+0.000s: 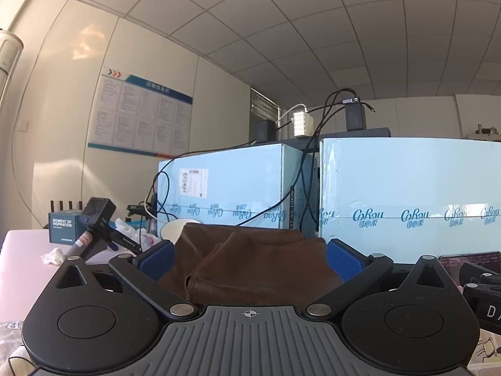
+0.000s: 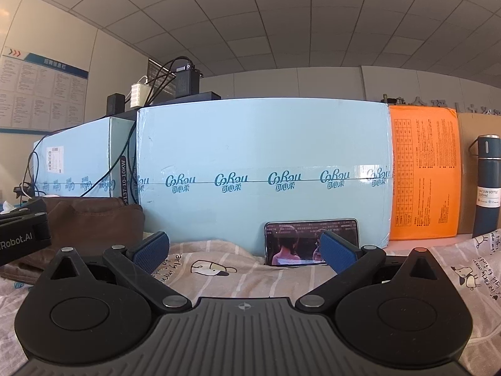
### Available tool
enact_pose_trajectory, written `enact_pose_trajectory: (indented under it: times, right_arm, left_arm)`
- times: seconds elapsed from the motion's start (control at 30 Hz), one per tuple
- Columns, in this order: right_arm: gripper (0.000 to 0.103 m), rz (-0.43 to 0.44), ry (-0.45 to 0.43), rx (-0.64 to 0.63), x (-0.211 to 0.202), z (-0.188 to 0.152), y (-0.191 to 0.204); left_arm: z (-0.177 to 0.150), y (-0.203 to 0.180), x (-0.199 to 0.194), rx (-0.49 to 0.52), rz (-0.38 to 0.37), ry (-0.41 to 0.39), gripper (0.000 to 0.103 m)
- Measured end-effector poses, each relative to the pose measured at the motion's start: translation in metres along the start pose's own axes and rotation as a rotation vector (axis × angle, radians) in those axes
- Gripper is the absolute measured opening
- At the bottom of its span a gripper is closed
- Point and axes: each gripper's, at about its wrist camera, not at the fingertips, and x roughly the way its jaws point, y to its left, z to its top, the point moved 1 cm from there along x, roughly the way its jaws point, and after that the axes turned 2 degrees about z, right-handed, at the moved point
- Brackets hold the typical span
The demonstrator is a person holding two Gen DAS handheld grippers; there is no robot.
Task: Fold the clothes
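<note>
- Left wrist view: left gripper (image 1: 250,258) spread wide, nothing between its blue ribbed pads (image 1: 344,260); linkage arms matte black with round metal pivots, base plate grey and ridged
- Brown garment (image 1: 250,260) lies bunched straight ahead, in the gap between the fingers; whether it touches the pads cannot be told; cloth is soft, matte, with stitched seams and a folded edge nearest the camera
- Beyond the garment, two pale blue cartons (image 1: 407,194) wall off the far side; tape band across them reads "CoRou"; the left carton bears a white barcode label (image 1: 193,183)
- Black cables (image 1: 300,172) hang down between the cartons from a black adapter (image 1: 355,116) on top
- Ahead left: a white paper cup (image 1: 170,230), a dark box (image 1: 64,227) printed "MOMENT OF INSPIRATION", a crumpled tissue (image 1: 54,255)
- Wall poster (image 1: 141,116) far left, text too small to read

- Right wrist view: right gripper (image 2: 244,249) also spread wide and empty, same blue pads
- Under it, a striped bedsheet (image 2: 219,275) with cartoon dog prints
- Phone (image 2: 297,241) stands on edge ahead, leaning on the carton, screen lit; the right finger overlaps it
- Brown garment (image 2: 94,219) sits off to the left, partly behind the other gripper, marked "Robot.AI"
- Far right: an orange package (image 2: 422,172) and a dark blue flask (image 2: 487,185) labelled "VACUUM BOTTLE 500ml"
</note>
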Motion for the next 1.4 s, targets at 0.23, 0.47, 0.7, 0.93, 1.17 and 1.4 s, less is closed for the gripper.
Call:
enact_pose_trajectory:
  times: [0.23,0.47,0.7,0.93,1.17,1.4]
  right_arm:
    - [0.103,0.010,0.022,0.008,0.0023,-0.0009,0.0000]
    - [0.103,0.016,0.027,0.011,0.0035,-0.0009,-0.0001]
    - [0.103,0.020,0.029,0.012,0.0034,-0.0012,0.0001]
    - [0.103,0.020,0.030,0.012,0.0041,-0.0010,0.0001]
    - [0.103,0.020,0.029,0.013,0.0037,-0.0013,0.0000]
    - [0.103,0.021,0.031,0.013,0.0045,-0.0010,0.0003]
  left_arm:
    - [-0.0006,-0.0003,0.0002,0.004,0.009,0.003,0.103]
    - [-0.0010,-0.0011,0.0008,0.009,0.009,0.006,0.103]
    - [-0.0008,-0.0009,0.0000,0.008,0.009,0.001,0.103]
    - [-0.0006,-0.0009,0.0000,0.008,0.010,-0.001,0.103]
    - [-0.0002,-0.0007,-0.0006,0.007,0.010,-0.003,0.103]
    - [-0.0001,-0.0010,-0.0007,0.008,0.011,-0.006,0.103]
